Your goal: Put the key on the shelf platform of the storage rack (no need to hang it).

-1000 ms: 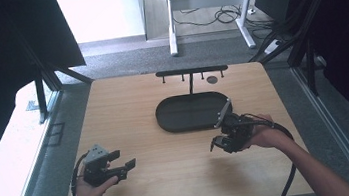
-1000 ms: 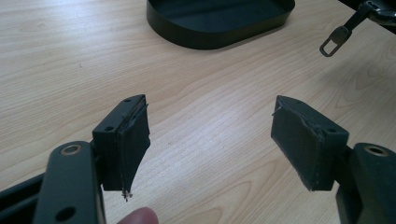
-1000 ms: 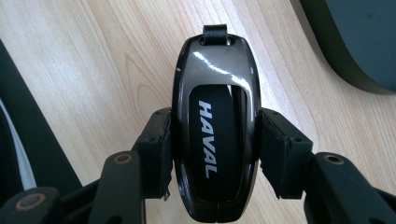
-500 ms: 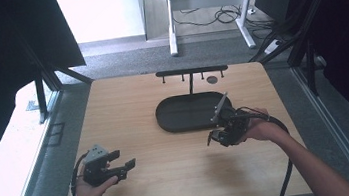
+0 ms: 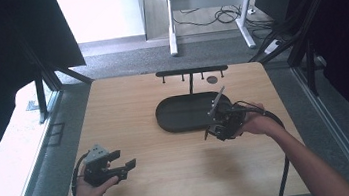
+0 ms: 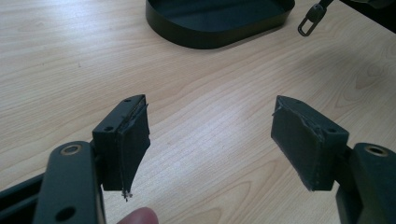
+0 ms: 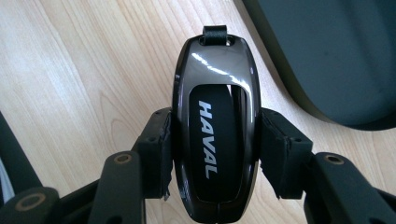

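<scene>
A glossy black key fob (image 7: 215, 121) marked HAVAL stands upright between the jaws of my right gripper (image 7: 215, 140), which is shut on its sides. A short strap loop sits at its top end. In the high view the right gripper (image 5: 216, 123) hovers at the near right rim of the black oval tray (image 5: 165, 124). A metal clasp (image 6: 309, 19) dangles beside the tray wall (image 6: 210, 39). My left gripper (image 5: 122, 161) rests low over the front left of the table, open, with only bare wood between its pads (image 6: 133, 140).
A black rack with small hooks (image 5: 191, 71) stands at the table's back edge behind the tray, with a small dark disc (image 5: 212, 79) on the wood beside it. The tray's inside (image 7: 327, 60) looks bare. Cables trail from both grippers toward the front edge.
My right gripper has moved slightly forward and left with the key fob, closer to the tray's rim. The left gripper has stayed put.
</scene>
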{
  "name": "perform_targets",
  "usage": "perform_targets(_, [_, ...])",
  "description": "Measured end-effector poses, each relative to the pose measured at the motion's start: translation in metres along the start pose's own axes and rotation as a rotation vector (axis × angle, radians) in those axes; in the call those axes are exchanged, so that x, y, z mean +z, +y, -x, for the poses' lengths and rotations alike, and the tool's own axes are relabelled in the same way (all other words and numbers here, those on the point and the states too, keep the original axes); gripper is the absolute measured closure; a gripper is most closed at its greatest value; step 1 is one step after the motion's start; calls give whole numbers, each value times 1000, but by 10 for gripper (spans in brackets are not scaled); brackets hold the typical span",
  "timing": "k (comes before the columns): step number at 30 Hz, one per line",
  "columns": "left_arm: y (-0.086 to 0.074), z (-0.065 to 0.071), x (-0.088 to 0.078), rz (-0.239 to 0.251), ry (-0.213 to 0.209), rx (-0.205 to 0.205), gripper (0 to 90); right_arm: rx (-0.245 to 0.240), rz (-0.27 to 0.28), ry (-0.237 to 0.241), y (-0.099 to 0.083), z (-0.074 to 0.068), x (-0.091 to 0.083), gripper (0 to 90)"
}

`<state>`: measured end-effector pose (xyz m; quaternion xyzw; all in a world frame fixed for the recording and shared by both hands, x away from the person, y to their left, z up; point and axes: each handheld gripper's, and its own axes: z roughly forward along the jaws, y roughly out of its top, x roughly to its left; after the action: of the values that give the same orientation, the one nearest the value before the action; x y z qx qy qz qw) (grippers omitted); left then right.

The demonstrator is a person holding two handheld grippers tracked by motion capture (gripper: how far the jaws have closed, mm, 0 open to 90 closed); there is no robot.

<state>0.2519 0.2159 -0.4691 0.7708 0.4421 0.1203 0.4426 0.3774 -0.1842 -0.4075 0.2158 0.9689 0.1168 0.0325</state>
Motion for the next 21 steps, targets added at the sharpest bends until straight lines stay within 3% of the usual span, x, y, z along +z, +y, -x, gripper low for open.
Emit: perform_targets(21, [0,-2,-2,5,3,-2,281,-10,31,6,21,19,-2,497])
